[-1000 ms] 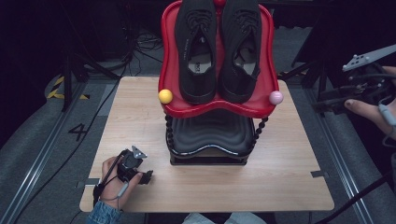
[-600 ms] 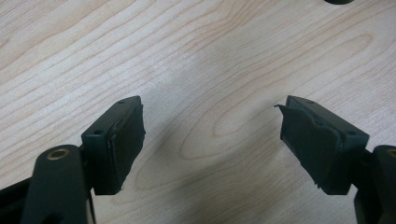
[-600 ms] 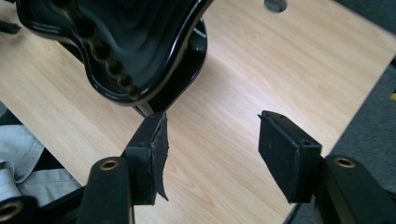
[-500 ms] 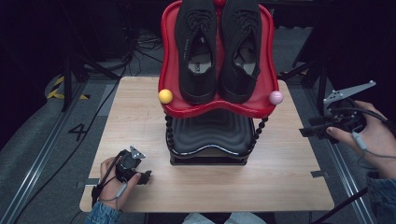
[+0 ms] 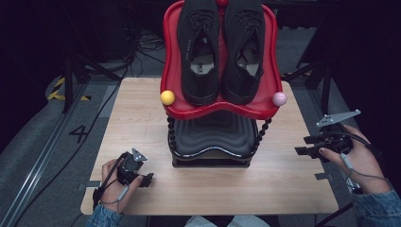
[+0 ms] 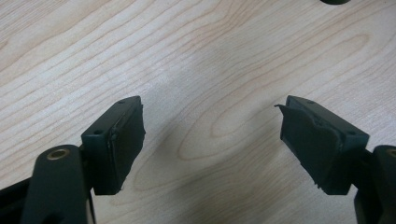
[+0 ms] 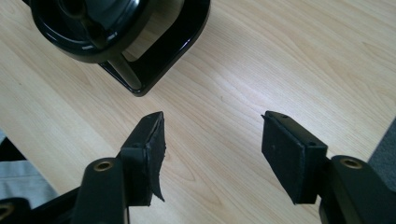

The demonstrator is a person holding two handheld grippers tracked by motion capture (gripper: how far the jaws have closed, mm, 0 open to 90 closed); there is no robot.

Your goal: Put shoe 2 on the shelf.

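Wooden table (image 5: 142,118), shoe rack (image 5: 213,142) between tools

The right claw (image 5: 302,151) has come down from beside the upper red tray to just above the pale wooden worktop (image 5: 283,184), near the black rack base (image 7: 154,70), its jaws having just been opening, nothing between them.

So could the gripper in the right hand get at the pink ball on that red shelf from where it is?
Probably yes. The right gripper hangs at the table's right edge with jaws open and empty, and nothing stands between it and the pink ball at the red shelf's near right corner.
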